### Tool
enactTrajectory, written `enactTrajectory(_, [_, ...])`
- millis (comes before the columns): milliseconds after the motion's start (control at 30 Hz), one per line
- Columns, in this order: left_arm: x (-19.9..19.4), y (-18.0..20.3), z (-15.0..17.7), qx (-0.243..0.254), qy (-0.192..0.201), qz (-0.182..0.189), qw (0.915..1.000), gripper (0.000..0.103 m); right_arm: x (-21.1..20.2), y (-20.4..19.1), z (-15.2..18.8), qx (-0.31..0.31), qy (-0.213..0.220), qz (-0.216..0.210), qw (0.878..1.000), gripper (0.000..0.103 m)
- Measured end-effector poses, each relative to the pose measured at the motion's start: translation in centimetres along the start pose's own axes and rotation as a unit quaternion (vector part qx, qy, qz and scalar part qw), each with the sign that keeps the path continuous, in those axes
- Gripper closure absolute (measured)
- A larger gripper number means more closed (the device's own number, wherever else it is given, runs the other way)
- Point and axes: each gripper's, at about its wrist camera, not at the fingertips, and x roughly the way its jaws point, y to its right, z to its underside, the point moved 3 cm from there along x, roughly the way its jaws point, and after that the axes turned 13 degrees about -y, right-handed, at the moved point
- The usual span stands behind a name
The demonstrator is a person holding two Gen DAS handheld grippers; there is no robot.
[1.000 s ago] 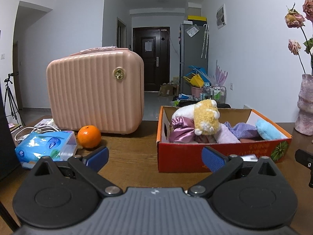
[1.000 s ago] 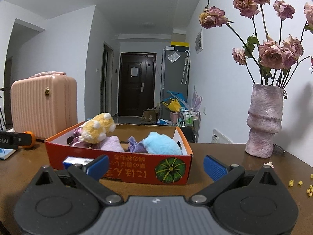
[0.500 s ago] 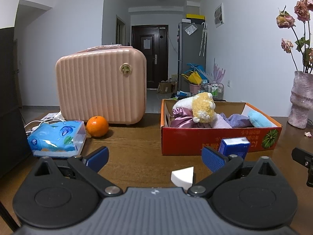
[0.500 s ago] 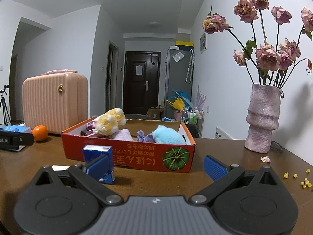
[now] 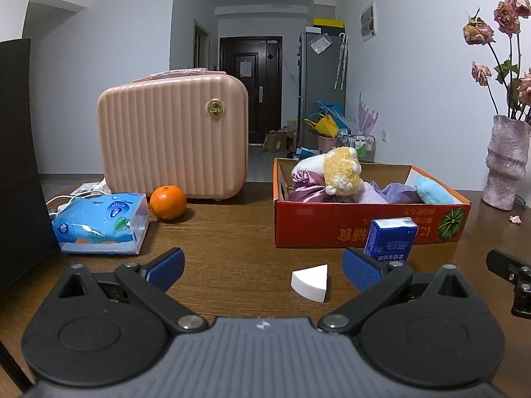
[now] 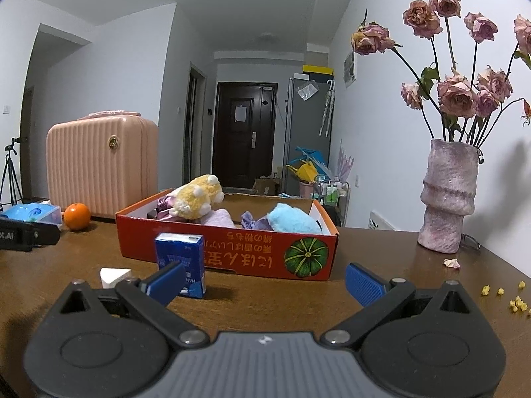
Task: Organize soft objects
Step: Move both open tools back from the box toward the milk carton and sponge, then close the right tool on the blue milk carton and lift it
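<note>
Tools point(image 5: 264, 267) point(image 6: 264, 280) both gape empty, backed farther from the red box point(image 5: 365, 229).

Fuzzy plush toy point(image 5: 341, 172), cardboard box point(image 5: 332, 222)

I see white walls point(image 5: 99, 76) and a hallway running to a dark door point(image 5: 250, 91), a grey fridge point(image 5: 320, 86) beside it, clutter at its foot, and a brown wooden table point(image 5: 225, 232) up front.
</note>
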Motion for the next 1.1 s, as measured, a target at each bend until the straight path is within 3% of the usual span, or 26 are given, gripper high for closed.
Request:
enactTrajectory(667, [1.7, -2.8, -0.3, -0.008, -0.019, -0.012, 0.9997, 0.0, 4.0, -4.6, -1.1, -0.014, -0.039, -0.02, 0.999, 0.0])
enactTrajectory(1100, [3.0, -4.8, -0.4, -0.015, -0.031, -0.028, 0.999, 0.0, 9.7, -7.1, -2.3, -0.006, -0.107, -0.016, 0.994, 0.0])
